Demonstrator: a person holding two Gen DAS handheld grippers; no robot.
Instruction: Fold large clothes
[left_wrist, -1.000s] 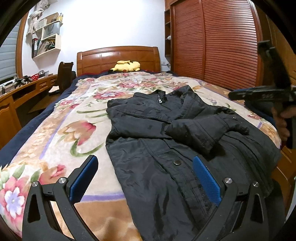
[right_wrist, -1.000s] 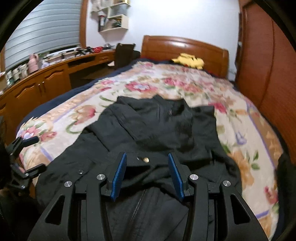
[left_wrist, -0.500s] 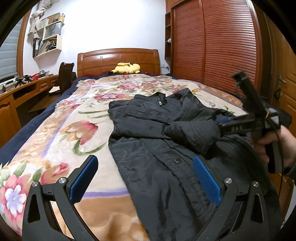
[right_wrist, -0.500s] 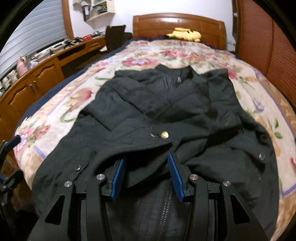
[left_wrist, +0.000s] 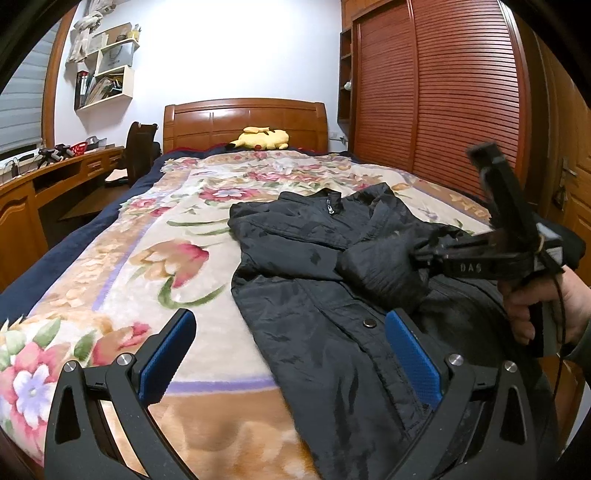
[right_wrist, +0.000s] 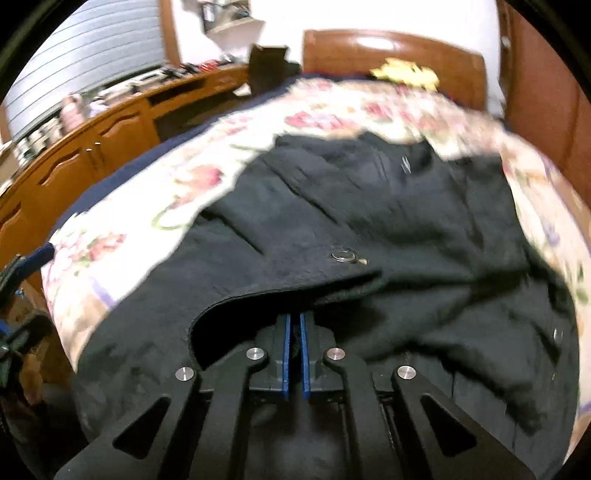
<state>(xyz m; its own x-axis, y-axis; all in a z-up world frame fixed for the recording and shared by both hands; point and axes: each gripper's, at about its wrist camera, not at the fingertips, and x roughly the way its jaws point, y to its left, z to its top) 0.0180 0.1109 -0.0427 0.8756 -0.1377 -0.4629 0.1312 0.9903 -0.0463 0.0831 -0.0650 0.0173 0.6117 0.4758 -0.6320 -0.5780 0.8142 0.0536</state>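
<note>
Black jacket (left_wrist: 325, 280) spread on floral blanket (left_wrist: 147, 266) of bed (left_wrist: 245, 122), right claw (right_wrist: 294, 354) clamped together on folded sleeve cuff (right_wrist: 295, 280) over jacket front, left claw (left_wrist: 291, 354) spread wide above near hem, gripping nothing.

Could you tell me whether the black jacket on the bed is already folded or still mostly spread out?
Mostly spread: the black jacket lies open across the floral bedspread, with one sleeve laid over its front and gripped at the cuff by the right tool.
</note>
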